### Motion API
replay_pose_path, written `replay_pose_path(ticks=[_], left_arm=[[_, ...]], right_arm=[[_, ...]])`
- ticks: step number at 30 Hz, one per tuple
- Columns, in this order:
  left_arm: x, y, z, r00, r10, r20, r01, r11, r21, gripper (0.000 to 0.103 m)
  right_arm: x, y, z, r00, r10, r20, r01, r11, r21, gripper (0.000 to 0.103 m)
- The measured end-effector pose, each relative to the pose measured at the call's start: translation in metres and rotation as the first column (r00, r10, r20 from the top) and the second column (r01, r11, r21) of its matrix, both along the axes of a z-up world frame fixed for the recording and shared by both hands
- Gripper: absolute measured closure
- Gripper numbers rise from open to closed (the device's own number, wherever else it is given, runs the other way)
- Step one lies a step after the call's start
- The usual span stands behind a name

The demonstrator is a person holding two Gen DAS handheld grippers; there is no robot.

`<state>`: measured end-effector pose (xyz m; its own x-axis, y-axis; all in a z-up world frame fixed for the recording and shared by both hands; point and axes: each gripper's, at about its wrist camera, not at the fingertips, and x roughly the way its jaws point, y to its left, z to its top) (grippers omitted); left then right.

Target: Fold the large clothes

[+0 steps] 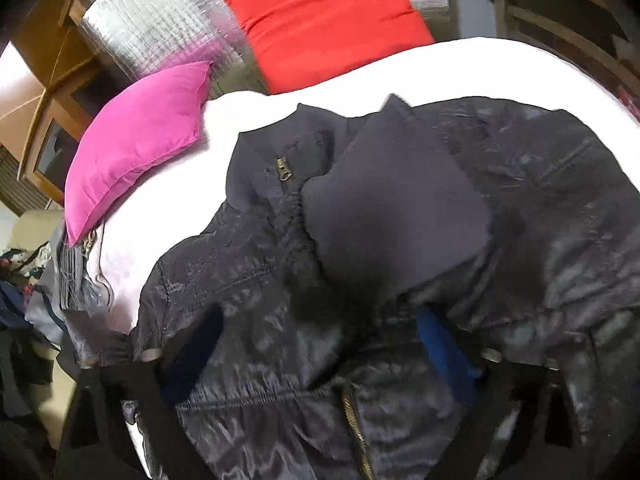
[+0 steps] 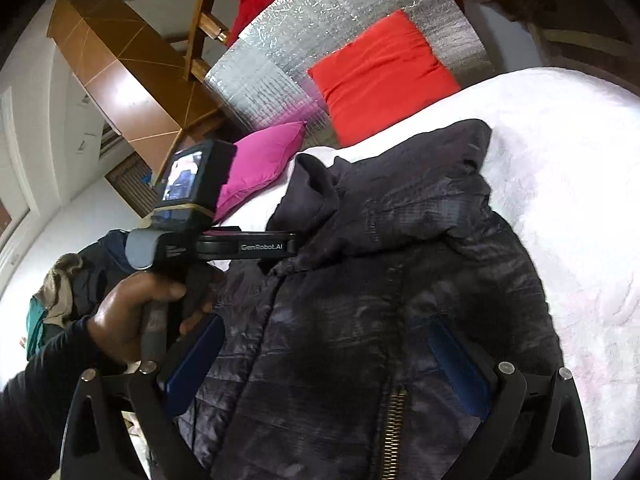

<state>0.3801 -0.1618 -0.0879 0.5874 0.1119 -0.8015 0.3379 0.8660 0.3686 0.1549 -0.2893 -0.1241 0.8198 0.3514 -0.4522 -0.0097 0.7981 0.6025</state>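
A dark navy quilted jacket with a brass zipper lies on a white bedspread, collar toward the pillows. A knit cuff or collar piece is folded over its chest. My left gripper is open just above the jacket's lower front, blue pads wide apart. In the right wrist view the jacket fills the middle. My right gripper is open over the jacket near the zipper. The left gripper's body, held by a hand, hovers at the jacket's left shoulder.
A pink pillow and a red pillow lean on a silver quilted headboard. A pile of clothes sits left of the bed. Wooden furniture stands at the left. White bedspread extends to the right.
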Motion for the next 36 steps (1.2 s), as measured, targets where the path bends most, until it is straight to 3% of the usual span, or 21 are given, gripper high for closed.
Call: replay_pose_path(ticks=[2,4,6,7,9,11,16,18,20,21,22,24,27,29,31,32,33,36], left_arm=[[0.011,0.028,0.005,0.995,0.093,-0.039,-0.098,0.985,-0.141,0.024],[0.016,0.075,0.012,0.974,0.209,-0.082,-0.225,0.905,-0.361,0.024],[0.013,0.111,0.011,0.945,0.312,-0.095,-0.319,0.825,-0.466,0.024],[0.012,0.127,0.008,0.926,0.361,-0.108,-0.366,0.792,-0.489,0.024],[0.008,0.150,0.003,0.903,0.412,-0.122,-0.413,0.756,-0.508,0.024],[0.004,0.163,-0.002,0.897,0.420,-0.137,-0.427,0.748,-0.508,0.024],[-0.003,0.185,-0.002,0.912,0.386,-0.141,-0.398,0.743,-0.538,0.023],[-0.005,0.201,0.000,0.897,0.414,-0.155,-0.422,0.698,-0.579,0.018],[-0.003,0.220,-0.005,0.868,0.446,-0.217,-0.472,0.608,-0.638,0.017],[0.002,0.228,-0.009,0.858,0.448,-0.250,-0.491,0.575,-0.654,0.016],[0.006,0.232,-0.013,0.852,0.448,-0.270,-0.503,0.558,-0.660,0.017],[0.016,0.232,-0.018,0.849,0.434,-0.302,-0.515,0.549,-0.659,0.017],[0.026,0.223,-0.017,0.864,0.403,-0.301,-0.494,0.560,-0.666,0.017],[0.033,0.222,-0.020,0.855,0.401,-0.330,-0.511,0.541,-0.667,0.017],[0.040,0.224,-0.026,0.833,0.412,-0.370,-0.546,0.501,-0.672,0.053],[0.042,0.224,-0.028,0.830,0.404,-0.384,-0.552,0.496,-0.671,0.089],[0.043,0.224,-0.027,0.830,0.400,-0.389,-0.553,0.499,-0.667,0.092],[0.029,0.225,0.002,0.875,0.400,-0.272,-0.460,0.513,-0.725,0.094]], right_arm=[[-0.001,-0.005,-0.003,1.000,-0.014,0.000,0.014,1.000,0.019,0.000],[-0.001,-0.007,-0.006,1.000,-0.027,0.002,0.027,0.999,0.030,0.000],[-0.002,-0.007,-0.008,1.000,-0.029,0.001,0.029,0.999,0.029,0.000],[-0.002,-0.006,-0.009,1.000,-0.030,0.000,0.030,0.999,0.026,0.000],[-0.003,-0.003,-0.007,1.000,-0.024,0.003,0.024,1.000,0.012,0.000],[-0.003,-0.001,-0.003,1.000,-0.017,0.005,0.017,1.000,0.007,0.000],[-0.004,-0.004,0.016,1.000,0.008,0.008,-0.009,0.999,0.042,0.000],[-0.001,-0.009,0.024,1.000,0.019,0.006,-0.019,0.998,0.067,0.000],[0.001,-0.017,0.031,1.000,0.022,-0.001,-0.022,0.993,0.115,0.000],[0.002,-0.021,0.033,1.000,0.019,-0.008,-0.017,0.990,0.142,0.000],[0.002,-0.024,0.035,1.000,0.010,-0.013,-0.008,0.988,0.153,0.000],[0.001,-0.026,0.037,1.000,-0.010,-0.020,0.013,0.989,0.149,0.000],[-0.001,-0.025,0.035,0.999,-0.019,-0.043,0.024,0.991,0.129,0.000],[-0.002,-0.023,0.033,0.998,-0.018,-0.060,0.025,0.992,0.123,0.000],[-0.005,-0.024,0.030,0.997,-0.021,-0.074,0.030,0.992,0.119,0.000],[-0.005,-0.026,0.028,0.996,-0.024,-0.081,0.034,0.991,0.129,0.000],[-0.005,-0.030,0.027,0.996,-0.026,-0.085,0.038,0.989,0.144,0.000],[-0.003,-0.044,0.025,0.994,-0.051,-0.097,0.069,0.977,0.200,0.000]])
